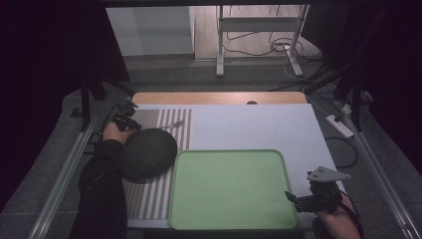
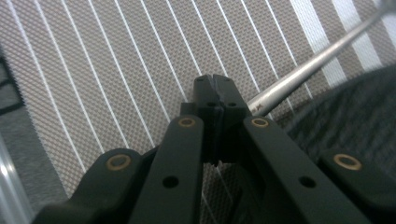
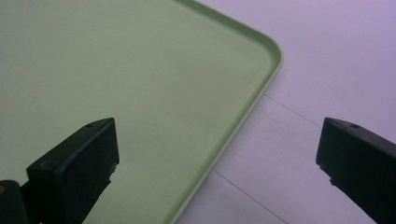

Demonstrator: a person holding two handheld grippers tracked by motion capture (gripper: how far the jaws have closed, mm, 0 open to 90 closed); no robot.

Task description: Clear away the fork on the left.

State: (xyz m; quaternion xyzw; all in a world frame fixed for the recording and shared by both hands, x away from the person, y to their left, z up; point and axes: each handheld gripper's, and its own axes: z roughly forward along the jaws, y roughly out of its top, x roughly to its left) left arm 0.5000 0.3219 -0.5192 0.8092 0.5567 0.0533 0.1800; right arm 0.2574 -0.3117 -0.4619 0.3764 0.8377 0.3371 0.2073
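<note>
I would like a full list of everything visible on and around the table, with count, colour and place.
Tray: one, light green, on the table's near half, nothing on it.
Placemat: one, brown with white stripes, on the table's left side.
Round woven object: one, dark, on the placemat beside the tray.
Metal rod: one, silver, lying on the placemat's far part.
Table: one, white top with a wooden far edge.
Power strip: one, white, on the floor at right.
Left tool: black, shut, over the placemat beside the rod.
Right tool: black, open, over the tray's corner.
</note>
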